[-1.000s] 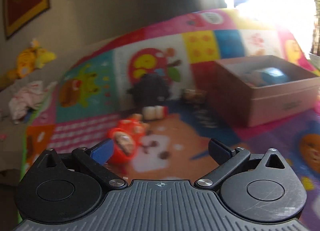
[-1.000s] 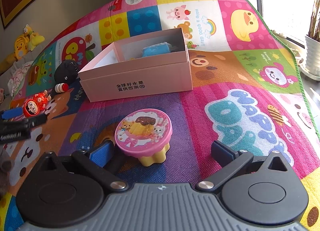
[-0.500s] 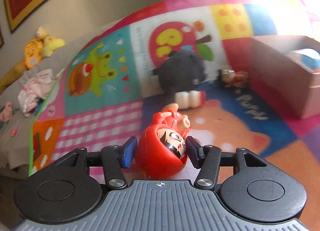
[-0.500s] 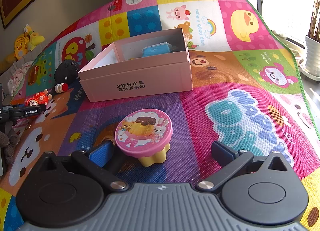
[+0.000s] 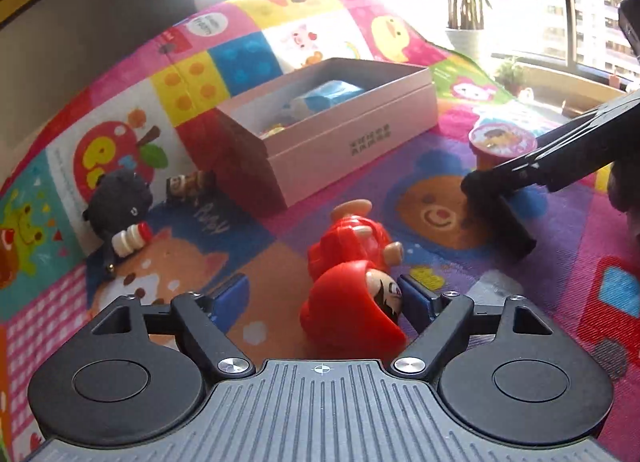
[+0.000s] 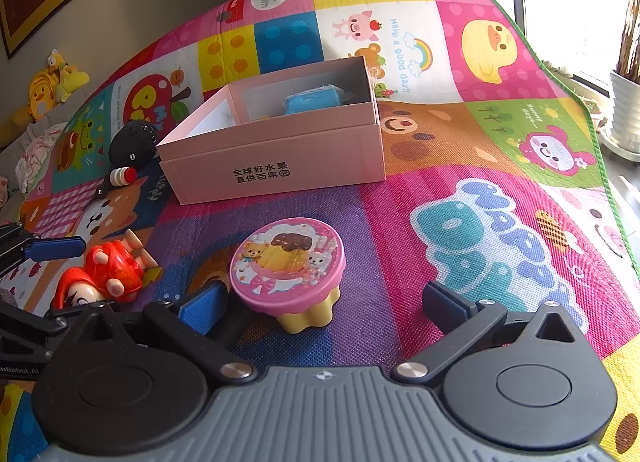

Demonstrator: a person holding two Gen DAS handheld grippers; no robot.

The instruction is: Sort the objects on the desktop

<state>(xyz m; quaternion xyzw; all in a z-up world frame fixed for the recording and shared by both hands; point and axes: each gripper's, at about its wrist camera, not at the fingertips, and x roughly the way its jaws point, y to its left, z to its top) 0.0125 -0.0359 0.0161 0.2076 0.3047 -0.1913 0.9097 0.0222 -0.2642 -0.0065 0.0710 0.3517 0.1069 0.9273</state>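
A red doll (image 5: 352, 294) lies on its side on the play mat between the jaws of my left gripper (image 5: 322, 296). The jaws are opening: the right pad still touches the doll's head and the left pad stands well clear. In the right wrist view the same doll (image 6: 104, 278) shows at the left edge. My right gripper (image 6: 322, 304) is open around a pink-lidded pudding toy (image 6: 288, 262), which sits close to its left finger. Beyond both stands an open pink box (image 6: 280, 158) with a blue packet (image 6: 312, 98) inside.
A black plush (image 5: 118, 198), a white-and-red spool (image 5: 130, 240) and a small brown toy (image 5: 188, 184) lie left of the box. One finger (image 5: 496, 218) of the right gripper reaches in from the right. A white plant pot (image 6: 626, 102) stands off the mat's right edge.
The left gripper shut on the red doll, swung right toward the box with it, then widened its jaws. The right gripper and the pudding toy have not moved.
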